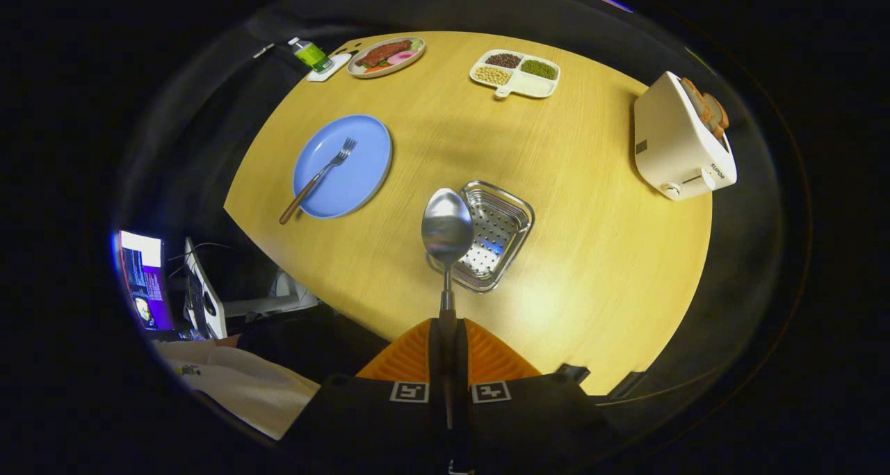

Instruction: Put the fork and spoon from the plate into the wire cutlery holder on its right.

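My gripper (445, 336) is shut on the handle of a metal spoon (447, 233), whose bowl points forward, raised above the table. Just beyond and a little right of the spoon's bowl sits the metal perforated cutlery holder (495, 237) on the wooden table (591, 204). Further off to the left lies a blue plate (361, 176) with a wooden-handled fork (318, 178) resting across it, tines pointing away from me.
A white toaster (678, 141) with bread stands at the right. At the far side are a divided dish of beans (515, 73), a plate of food (386, 55) and a green bottle (311, 53). A screen (142, 280) and a person's sleeve (229, 381) lie off the table's near left.
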A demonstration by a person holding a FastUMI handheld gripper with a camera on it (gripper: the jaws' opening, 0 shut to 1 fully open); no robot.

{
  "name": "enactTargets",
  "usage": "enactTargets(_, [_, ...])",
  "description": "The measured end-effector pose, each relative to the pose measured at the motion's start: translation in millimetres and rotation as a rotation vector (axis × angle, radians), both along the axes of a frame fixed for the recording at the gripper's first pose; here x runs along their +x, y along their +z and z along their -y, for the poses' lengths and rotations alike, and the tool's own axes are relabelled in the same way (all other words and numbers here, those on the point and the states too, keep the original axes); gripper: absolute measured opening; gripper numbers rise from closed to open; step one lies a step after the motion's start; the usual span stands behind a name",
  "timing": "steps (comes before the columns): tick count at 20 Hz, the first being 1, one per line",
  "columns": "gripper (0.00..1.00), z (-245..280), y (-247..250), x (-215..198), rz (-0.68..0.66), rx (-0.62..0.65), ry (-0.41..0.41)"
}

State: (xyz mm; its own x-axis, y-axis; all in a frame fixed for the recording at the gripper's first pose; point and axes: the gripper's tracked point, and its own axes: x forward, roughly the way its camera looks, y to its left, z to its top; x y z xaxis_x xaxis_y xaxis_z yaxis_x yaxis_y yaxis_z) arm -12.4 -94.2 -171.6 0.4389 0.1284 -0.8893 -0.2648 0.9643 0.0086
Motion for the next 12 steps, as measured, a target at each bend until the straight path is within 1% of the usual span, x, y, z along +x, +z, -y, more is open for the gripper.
enactTargets(3, [0.08,12.3,-7.1,4.7,-0.085,-0.008,-0.014])
enactTargets(6, [0.08,15.0,-11.1,17.1,-0.132,0.007,-0.034])
enactTargets(9, [0.08,14.7,-19.1,24.7,-0.184,-0.009,-0.021])
enactTargets(12, [0.08,13.4,-25.4,31.5,-0.225,-0.018,-0.028])
